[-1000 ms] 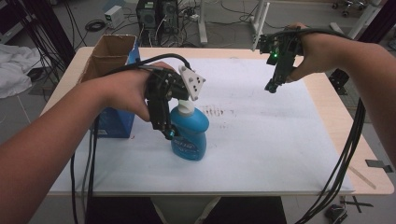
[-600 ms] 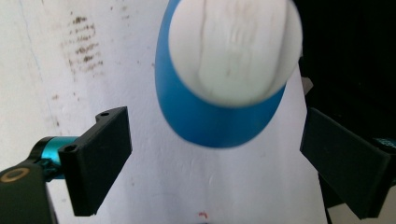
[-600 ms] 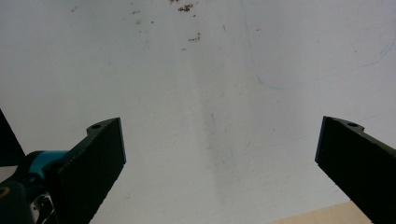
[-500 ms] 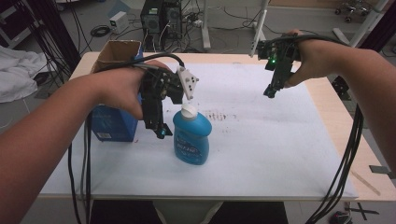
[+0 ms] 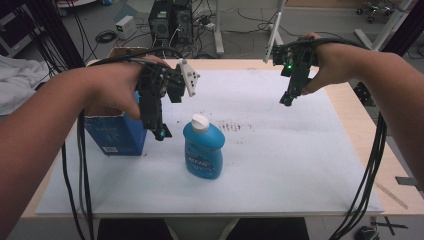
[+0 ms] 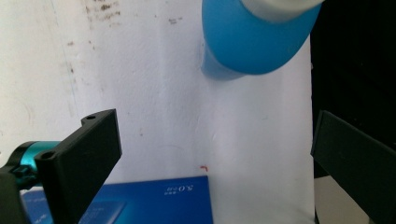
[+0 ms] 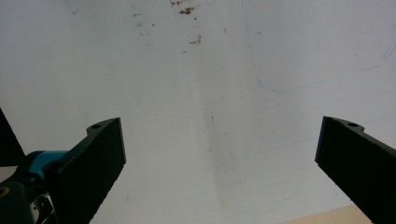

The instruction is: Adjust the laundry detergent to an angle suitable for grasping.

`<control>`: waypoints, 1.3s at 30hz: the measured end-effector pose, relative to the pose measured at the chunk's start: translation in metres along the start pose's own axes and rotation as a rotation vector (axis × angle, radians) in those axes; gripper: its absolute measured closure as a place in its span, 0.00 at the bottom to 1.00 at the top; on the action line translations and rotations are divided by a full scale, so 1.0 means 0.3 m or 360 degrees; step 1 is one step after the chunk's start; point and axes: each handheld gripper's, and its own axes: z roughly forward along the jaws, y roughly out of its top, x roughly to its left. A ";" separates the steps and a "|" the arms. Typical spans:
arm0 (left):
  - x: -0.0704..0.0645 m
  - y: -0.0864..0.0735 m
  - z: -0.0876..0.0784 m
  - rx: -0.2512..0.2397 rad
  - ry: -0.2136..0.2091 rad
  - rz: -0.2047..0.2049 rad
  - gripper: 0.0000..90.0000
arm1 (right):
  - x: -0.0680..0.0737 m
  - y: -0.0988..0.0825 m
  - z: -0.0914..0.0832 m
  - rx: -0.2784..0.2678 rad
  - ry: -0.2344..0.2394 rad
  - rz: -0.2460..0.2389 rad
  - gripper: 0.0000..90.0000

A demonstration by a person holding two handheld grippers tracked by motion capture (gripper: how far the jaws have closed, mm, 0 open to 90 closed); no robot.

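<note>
A white sheet covers most of a pale wooden table in the high view, with brown smudges near the frame's middle. The bottle, blue with a white cap, stands upright just left of centre, free of both grippers. The left gripper hangs to its left and a little above, tips pointing down; its jaws have just been opening and now stand wide with nothing between them. In the left gripper view the bottle sits at the top edge, beyond the jaws. A blue box stands at the sheet's left edge. The right gripper hovers at upper right over bare sheet, jaws wide and empty. Behind the table, the floor holds a computer tower, cables and white frame legs.
</note>
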 end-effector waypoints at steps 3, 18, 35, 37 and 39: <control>0.001 -0.006 -0.008 0.0028 0.0003 -0.0017 0.02 | 0.001 0.003 0.000 -0.0002 -0.0001 -0.0004 0.01; 0.023 -0.034 -0.050 0.0112 -0.0015 -0.0154 0.02 | 0.002 0.136 0.008 -0.0015 0.0033 -0.0121 0.01; 0.029 -0.078 -0.060 0.0159 0.0022 -0.0261 0.02 | 0.047 0.299 0.014 0.0017 0.0037 -0.0280 0.01; 0.033 -0.080 -0.055 0.0172 0.0021 -0.0267 0.02 | 0.051 0.310 0.010 0.0013 0.0031 -0.0290 0.01; 0.037 -0.081 -0.050 0.0182 0.0013 -0.0273 0.02 | 0.055 0.319 0.007 0.0016 0.0034 -0.0298 0.01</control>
